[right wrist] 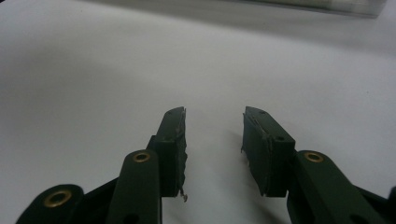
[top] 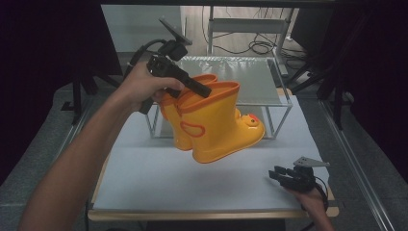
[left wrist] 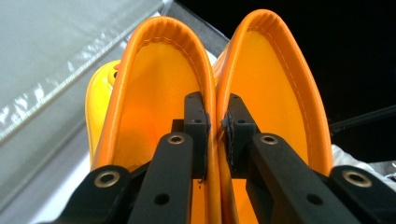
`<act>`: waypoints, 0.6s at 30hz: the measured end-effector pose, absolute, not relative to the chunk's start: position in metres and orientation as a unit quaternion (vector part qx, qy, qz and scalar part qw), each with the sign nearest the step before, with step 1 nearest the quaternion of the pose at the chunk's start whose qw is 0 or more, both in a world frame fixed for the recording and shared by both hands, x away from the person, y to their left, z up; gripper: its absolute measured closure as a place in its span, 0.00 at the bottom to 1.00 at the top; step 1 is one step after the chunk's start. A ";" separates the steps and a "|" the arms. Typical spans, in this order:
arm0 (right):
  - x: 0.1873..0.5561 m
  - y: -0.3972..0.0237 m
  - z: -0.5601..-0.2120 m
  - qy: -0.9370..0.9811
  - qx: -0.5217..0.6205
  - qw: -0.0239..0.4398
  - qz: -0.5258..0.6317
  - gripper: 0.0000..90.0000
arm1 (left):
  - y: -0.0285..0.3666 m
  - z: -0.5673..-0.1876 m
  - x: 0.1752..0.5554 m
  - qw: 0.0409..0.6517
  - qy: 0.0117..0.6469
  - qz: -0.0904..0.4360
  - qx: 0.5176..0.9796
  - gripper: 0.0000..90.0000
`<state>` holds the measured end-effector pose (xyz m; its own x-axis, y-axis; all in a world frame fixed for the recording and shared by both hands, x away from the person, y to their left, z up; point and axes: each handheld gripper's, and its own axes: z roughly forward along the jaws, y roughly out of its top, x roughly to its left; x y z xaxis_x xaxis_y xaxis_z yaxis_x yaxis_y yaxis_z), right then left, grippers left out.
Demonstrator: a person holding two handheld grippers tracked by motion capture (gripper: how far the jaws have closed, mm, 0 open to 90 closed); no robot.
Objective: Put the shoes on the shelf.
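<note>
A pair of yellow rubber boots (top: 219, 127) with orange cuffs and a duck face on the toe hangs in the air above the white table, in front of a low shelf. My left gripper (top: 204, 90) is shut on the two touching cuff walls, one jaw inside each boot; the left gripper view shows the orange cuffs (left wrist: 215, 88) pinched together in my left gripper (left wrist: 215, 109). My right gripper (top: 277, 173) rests low at the table's front right, open, with nothing between its jaws; the right gripper view shows my right gripper (right wrist: 214, 114) over bare table.
A metal-framed shelf with a clear top (top: 260, 82) stands at the back of the white table (top: 159, 183). Cables and dark stands lie on the floor behind. The table's front edge runs along the bottom.
</note>
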<state>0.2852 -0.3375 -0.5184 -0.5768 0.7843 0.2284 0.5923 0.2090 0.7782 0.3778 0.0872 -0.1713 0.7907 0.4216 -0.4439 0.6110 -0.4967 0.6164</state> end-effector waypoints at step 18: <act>0.285 -0.341 -0.518 0.766 0.449 0.110 0.446 0.66 | 0.069 -0.133 0.449 0.449 0.381 -0.073 0.805 0.92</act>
